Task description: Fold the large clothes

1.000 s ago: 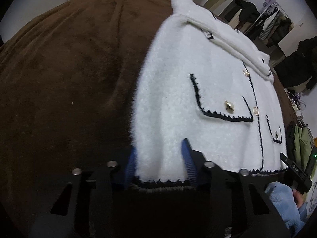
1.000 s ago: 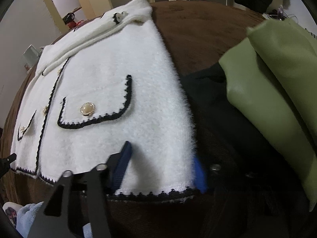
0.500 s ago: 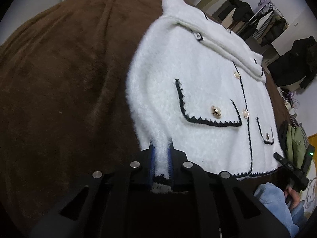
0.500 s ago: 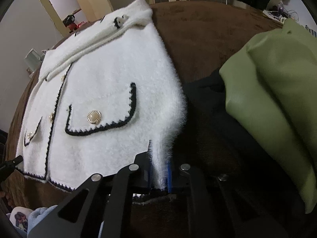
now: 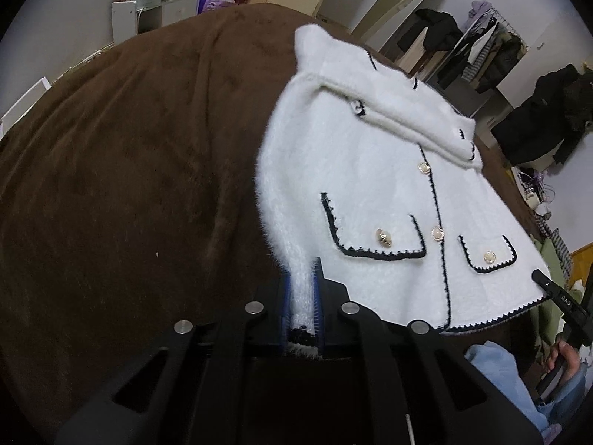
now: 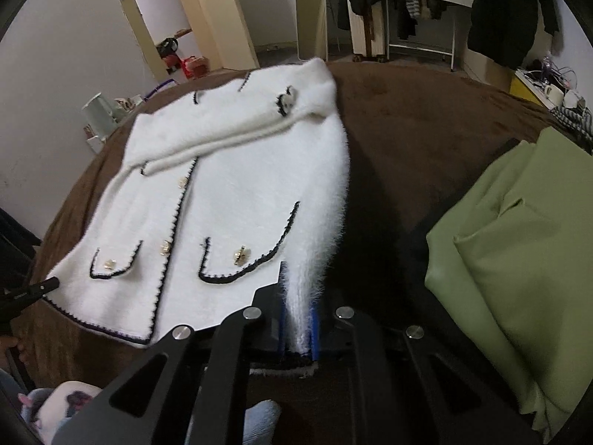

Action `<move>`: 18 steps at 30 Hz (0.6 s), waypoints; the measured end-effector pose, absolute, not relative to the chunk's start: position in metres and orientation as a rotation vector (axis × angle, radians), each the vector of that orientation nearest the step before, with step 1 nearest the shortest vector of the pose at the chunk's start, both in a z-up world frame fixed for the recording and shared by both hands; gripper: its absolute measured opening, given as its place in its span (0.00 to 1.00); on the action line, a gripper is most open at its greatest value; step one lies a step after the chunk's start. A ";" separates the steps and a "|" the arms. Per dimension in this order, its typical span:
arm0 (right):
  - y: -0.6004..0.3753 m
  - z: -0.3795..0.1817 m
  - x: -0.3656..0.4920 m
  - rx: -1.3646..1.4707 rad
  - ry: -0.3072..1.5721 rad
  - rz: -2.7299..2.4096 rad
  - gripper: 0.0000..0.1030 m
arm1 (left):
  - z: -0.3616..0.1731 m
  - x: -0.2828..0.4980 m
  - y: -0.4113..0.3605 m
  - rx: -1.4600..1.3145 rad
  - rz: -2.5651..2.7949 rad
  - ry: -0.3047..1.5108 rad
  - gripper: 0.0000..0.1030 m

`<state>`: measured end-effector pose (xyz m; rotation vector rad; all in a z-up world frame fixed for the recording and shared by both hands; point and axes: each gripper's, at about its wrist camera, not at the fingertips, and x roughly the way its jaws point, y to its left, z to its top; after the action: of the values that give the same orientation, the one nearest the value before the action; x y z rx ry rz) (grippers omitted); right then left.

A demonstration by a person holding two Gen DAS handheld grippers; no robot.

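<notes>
A fluffy white jacket (image 5: 370, 185) (image 6: 237, 185) with black trim, gold buttons and two front pockets lies face up on a brown blanket (image 5: 129, 185) (image 6: 407, 129), sleeves folded across its chest. My left gripper (image 5: 302, 296) is shut on the hem's left corner, which it holds raised off the blanket. My right gripper (image 6: 298, 315) is shut on the hem's right corner, likewise lifted. The near hem between them hangs off the blanket. The tip of the right gripper (image 5: 556, 296) shows at the left wrist view's right edge.
An olive green garment (image 6: 519, 278) lies over a black one (image 6: 426, 241) on the blanket to the right of the jacket. Clothes racks with dark coats (image 6: 500, 7) stand behind the bed. A person's hand (image 5: 563, 359) and light blue sleeve (image 5: 500, 378) show at lower right.
Both grippers went from open around the hem corners to shut on them. Both have risen, pulling the near hem up off the blanket.
</notes>
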<state>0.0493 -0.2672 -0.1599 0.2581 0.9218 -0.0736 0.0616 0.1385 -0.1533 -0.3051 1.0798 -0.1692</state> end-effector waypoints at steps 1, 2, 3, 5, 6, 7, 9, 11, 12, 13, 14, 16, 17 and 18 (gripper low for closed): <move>-0.267 -0.157 0.048 0.267 0.918 -0.069 0.09 | -0.151 0.062 0.138 -0.307 -0.176 1.076 0.12; -0.267 -0.153 0.047 0.278 0.911 -0.066 0.09 | -0.147 0.061 0.138 -0.316 -0.191 1.066 0.12; -0.267 -0.150 0.045 0.285 0.904 -0.061 0.09 | -0.143 0.060 0.138 -0.321 -0.201 1.053 0.12; -0.264 -0.143 0.043 0.292 0.887 -0.055 0.09 | -0.134 0.058 0.138 -0.330 -0.210 1.030 0.11; -0.263 -0.139 0.041 0.298 0.879 -0.045 0.09 | -0.129 0.056 0.139 -0.336 -0.217 1.015 0.11; -0.262 -0.135 0.040 0.301 0.870 -0.038 0.09 | -0.124 0.056 0.138 -0.336 -0.221 1.002 0.11; -0.258 -0.123 0.039 0.306 0.847 -0.021 0.09 | -0.111 0.055 0.138 -0.336 -0.232 0.969 0.11; -0.255 -0.112 0.038 0.297 0.830 -0.008 0.08 | -0.098 0.055 0.140 -0.349 -0.243 0.936 0.11; -0.252 -0.105 0.037 0.287 0.819 0.001 0.08 | -0.092 0.055 0.141 -0.345 -0.244 0.922 0.11; -0.250 -0.100 0.036 0.283 0.817 0.012 0.08 | -0.085 0.054 0.141 -0.337 -0.243 0.907 0.11; -0.249 -0.097 0.036 0.280 0.816 0.016 0.08 | -0.080 0.054 0.142 -0.330 -0.241 0.894 0.11; -0.249 -0.090 0.032 0.272 0.821 0.030 0.08 | -0.068 0.052 0.144 -0.320 -0.236 0.863 0.11; -0.250 -0.087 0.029 0.268 0.823 0.036 0.08 | -0.061 0.050 0.148 -0.325 -0.231 0.848 0.11; -0.250 -0.084 0.026 0.265 0.823 0.038 0.08 | -0.059 0.049 0.150 -0.327 -0.224 0.840 0.11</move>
<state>0.0264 -0.2503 -0.0845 0.2655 0.8226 0.0381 0.0493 0.1505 -0.0589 -0.3267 0.8400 -0.2236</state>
